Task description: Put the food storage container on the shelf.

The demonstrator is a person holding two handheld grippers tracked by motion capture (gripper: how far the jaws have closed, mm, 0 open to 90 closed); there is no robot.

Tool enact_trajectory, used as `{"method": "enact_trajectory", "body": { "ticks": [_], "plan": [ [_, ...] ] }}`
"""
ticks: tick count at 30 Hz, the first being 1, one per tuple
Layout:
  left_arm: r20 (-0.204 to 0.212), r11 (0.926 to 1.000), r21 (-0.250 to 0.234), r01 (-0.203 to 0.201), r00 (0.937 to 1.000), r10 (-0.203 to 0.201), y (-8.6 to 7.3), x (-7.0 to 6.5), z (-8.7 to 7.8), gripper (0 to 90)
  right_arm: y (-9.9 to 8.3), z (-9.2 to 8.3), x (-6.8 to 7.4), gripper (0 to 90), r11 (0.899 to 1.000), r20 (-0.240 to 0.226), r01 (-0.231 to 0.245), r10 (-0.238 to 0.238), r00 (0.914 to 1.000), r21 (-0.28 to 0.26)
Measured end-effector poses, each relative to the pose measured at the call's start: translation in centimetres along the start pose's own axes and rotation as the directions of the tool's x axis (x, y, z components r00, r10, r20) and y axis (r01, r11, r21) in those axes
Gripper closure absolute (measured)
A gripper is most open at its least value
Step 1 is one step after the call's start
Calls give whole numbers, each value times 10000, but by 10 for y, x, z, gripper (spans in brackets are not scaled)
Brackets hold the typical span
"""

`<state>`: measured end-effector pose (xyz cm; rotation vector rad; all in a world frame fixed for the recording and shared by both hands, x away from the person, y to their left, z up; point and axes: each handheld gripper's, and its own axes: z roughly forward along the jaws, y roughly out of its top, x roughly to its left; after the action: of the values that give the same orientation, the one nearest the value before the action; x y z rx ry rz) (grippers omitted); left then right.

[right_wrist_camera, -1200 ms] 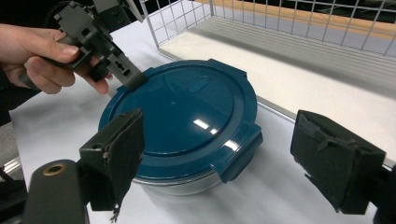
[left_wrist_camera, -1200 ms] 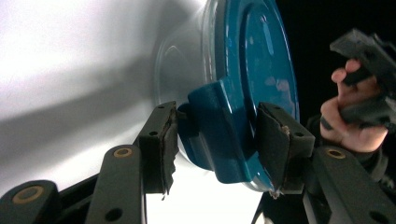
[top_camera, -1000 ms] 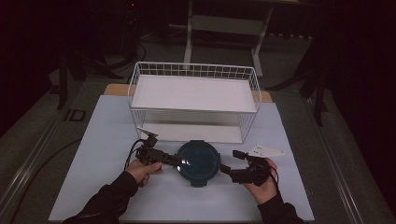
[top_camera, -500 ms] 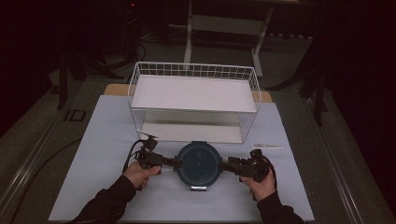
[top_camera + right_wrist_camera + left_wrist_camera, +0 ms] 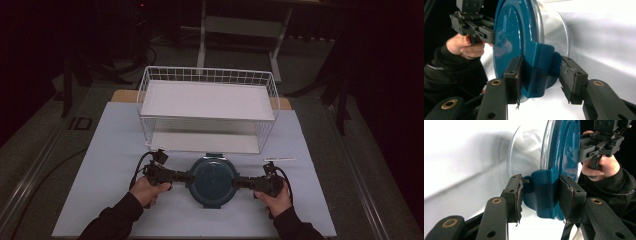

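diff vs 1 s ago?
Right gripper came in from beside the white tool to the container's right clip; its jaws have just been closing around the clip, one pad touching, the other with a gap. Left gripper finished clamping the left clip. Container, basket and tool stayed put.

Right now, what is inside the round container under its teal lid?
The clear glass body below the teal lid looks empty in both gripper views, with the white table showing through. The part of the bottom behind the lid's clips cannot be seen.
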<state>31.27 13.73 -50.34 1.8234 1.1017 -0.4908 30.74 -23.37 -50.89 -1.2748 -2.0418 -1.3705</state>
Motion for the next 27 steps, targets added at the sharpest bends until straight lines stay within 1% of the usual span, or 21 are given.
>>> {"method": "enact_trajectory", "body": {
  "ticks": [2, 3, 4, 8, 9, 10, 12, 15, 17, 21, 24, 25, 26, 27],
  "plan": [
    [-27, 10000, -79, -11, 10000, 10, -1, 0, 0, 567, -1, 0, 0, 547, 10000, -71, -47, 47, 10000, -15],
    [-90, 9997, -238, -55, 9999, 53, -4, -2, 0, 567, -2, 0, -1, 549, 9999, -102, -100, 99, 9999, -75],
    [-165, 9996, -264, -38, 9999, 34, -5, -4, 0, 566, -4, 0, -2, 553, 9997, -187, -166, 163, 9997, -163],
    [-299, 9992, -394, -95, 9995, 83, -7, -7, -1, 565, -5, -1, 2, 562, 9998, -114, -80, 78, 9999, -174],
    [-389, 9986, -523, -44, 9992, 24, -9, -9, -1, 565, -7, -1, 4, 566, 9995, -82, -129, 127, 9999, -284],
    [-418, 9984, -571, -20, 9991, -4, -10, -10, -1, 565, -7, -1, 4, 566, 9995, -82, -129, 127, 9999, -284],
    [-481, 9983, -574, -95, 9988, 67, -11, -11, -1, 564, -8, -2, 4, 569, 9993, -123, -201, 197, 9997, -327],
    [-533, 9978, -641, -168, 9985, 134, -11, -12, -1, 564, -7, -2, 5, 568, 9992, -108, -169, 165, 9998, -349],
    [-527, 9971, -740, -183, 9985, 145, -9, -13, -1, 564, -5, -3, 5, 568, 9991, -99, -124, 120, 9999, -402],
    [-657, 9944, -970, -412, 9972, 349, -1, -13, -4, 563, 2, -3, 6, 568, 9984, -1, 26, -27, 10000, -570],
    [-738, 9910, -1200, -591, 9960, 505, 7, -12, -8, 562, 11, -3, 7, 568, 9976, 35, 182, -180, 9998, -665],
    [-764, 9899, -1290, -580, 9959, 484, 10, -12, -9, 562, 15, -2, 7, 568, 9972, 42, 252, -250, 9997, -703],
    [-789, 9889, -1336, -648, 9954, 546, 12, -12, -11, 562, 23, -2, 8, 567, 9964, 80, 358, -353, 9993, -770],
    [-794, 9885, -1346, -690, 9951, 587, 15, -11, -11, 562, 23, -2, 8, 567, 9964, 80, 358, -353, 9993, -770]
  ]
}}
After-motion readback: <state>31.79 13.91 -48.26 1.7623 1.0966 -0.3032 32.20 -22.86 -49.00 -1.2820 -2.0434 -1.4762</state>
